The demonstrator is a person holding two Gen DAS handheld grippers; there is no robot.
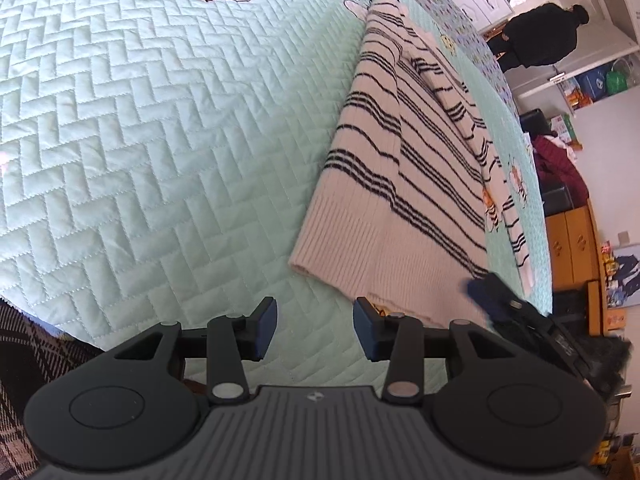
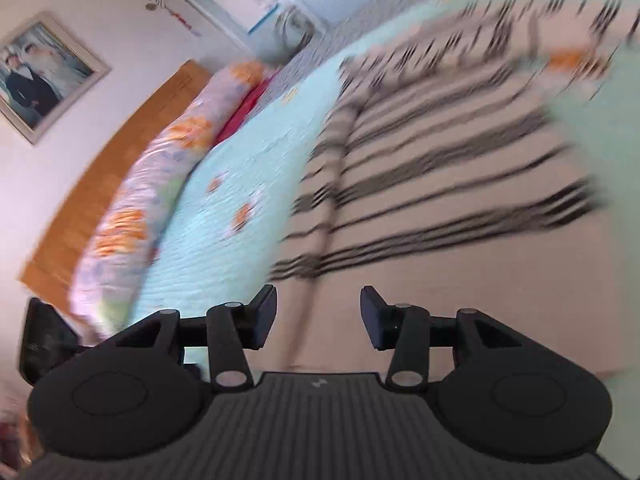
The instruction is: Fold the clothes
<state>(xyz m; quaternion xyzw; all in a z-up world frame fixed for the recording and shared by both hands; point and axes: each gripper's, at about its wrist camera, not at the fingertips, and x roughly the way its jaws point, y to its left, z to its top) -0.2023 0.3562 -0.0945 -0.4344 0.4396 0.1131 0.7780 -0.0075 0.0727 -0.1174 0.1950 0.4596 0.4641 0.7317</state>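
A cream sweater with dark stripes [image 1: 404, 168] lies flat on a mint quilted bedspread [image 1: 140, 120], its ribbed hem nearest me. My left gripper [image 1: 315, 328] is open and empty, hovering over the bedspread just left of the hem's near corner. My right gripper shows in the left wrist view [image 1: 500, 296] at the hem's right end. In the right wrist view, my right gripper [image 2: 318, 318] is open and empty, low over the sweater [image 2: 460, 200]; that view is motion-blurred.
A rolled floral duvet [image 2: 152, 200] lies along the wooden headboard [image 2: 104, 168]. A person in black [image 1: 540, 36] stands in the doorway beyond the bed. Wooden cabinets [image 1: 572, 240] stand past the bed's right edge.
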